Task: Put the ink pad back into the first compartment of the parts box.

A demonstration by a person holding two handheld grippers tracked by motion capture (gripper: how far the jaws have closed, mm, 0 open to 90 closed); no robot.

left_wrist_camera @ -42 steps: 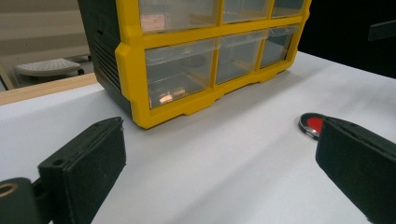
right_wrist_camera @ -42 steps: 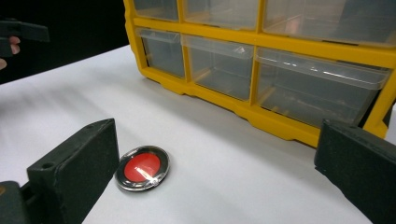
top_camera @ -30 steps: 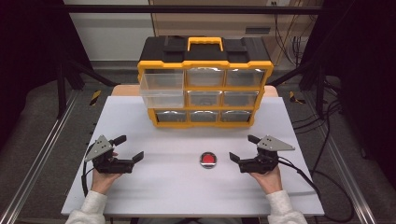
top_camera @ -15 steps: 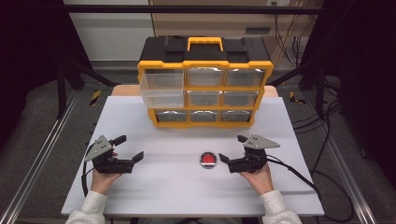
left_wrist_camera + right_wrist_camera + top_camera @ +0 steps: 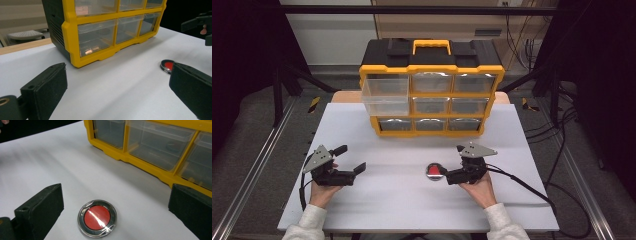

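Red disc [image 5: 97, 217] lies on the table between the right tool's [image 5: 112, 207] wide-open, empty jaws

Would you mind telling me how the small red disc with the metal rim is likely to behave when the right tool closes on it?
The red disc lies flat and low on the white table, so it probably won't roll or tip. Its shiny metal rim looks smooth, so it may slip between the right tool's open jaws. Being thin, it likely slides if nudged.
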